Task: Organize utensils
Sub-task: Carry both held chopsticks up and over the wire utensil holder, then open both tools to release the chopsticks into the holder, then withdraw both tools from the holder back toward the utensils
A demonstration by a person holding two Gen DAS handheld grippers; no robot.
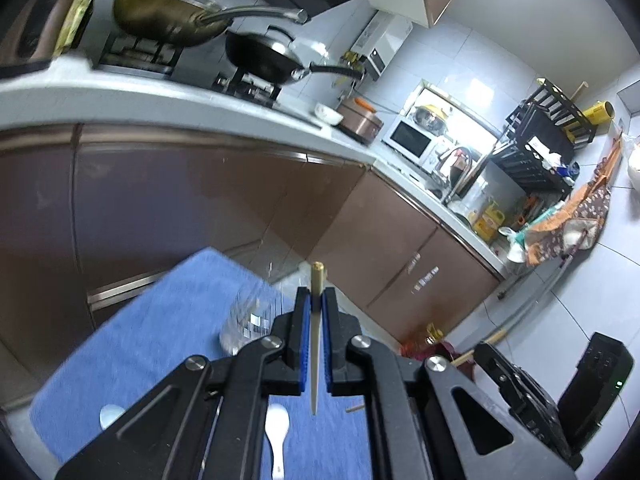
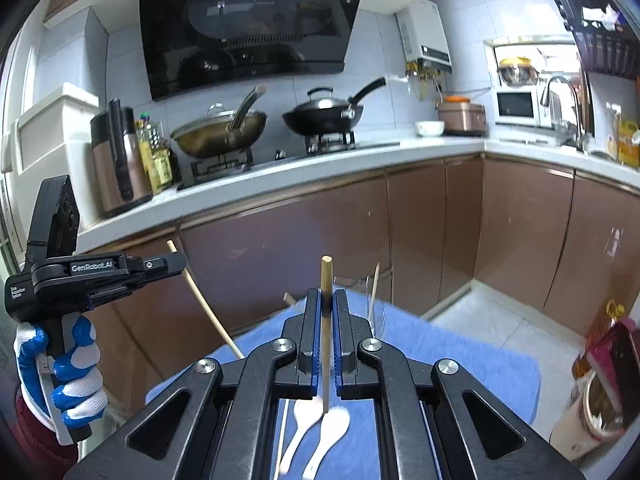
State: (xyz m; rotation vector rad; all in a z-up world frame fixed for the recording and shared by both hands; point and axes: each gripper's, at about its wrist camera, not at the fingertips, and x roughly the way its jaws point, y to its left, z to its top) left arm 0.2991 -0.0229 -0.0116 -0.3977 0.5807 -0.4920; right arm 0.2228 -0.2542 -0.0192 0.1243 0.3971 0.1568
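The glass (image 1: 250, 316) on the blue towel (image 1: 160, 340) is showing only as a blurred, see-through shape in the left wrist view, and its base is hiding behind the gripper frame. In the right wrist view the glass (image 2: 370, 304) is partly hiding behind the gripper, with one chopstick (image 2: 374, 292) standing in it. Two white spoons (image 2: 320, 432) are lying on the towel (image 2: 460, 352), their handles cut off by the frame. A thin stick beside them is too faint to identify.

The left gripper (image 1: 317, 300) is pressing its blue pads together on a pale chopstick (image 1: 316, 320), which is running lengthwise between the jaws with its brass-coloured end sticking out past the tips. From the right wrist view that gripper (image 2: 176, 262) is sitting in a gloved hand (image 2: 68, 372), the chopstick (image 2: 204, 300) slanting down out of it.

The right gripper (image 2: 327, 300) is likewise pinching a wooden chopstick (image 2: 326, 320) upright between its pads, above the spoons.
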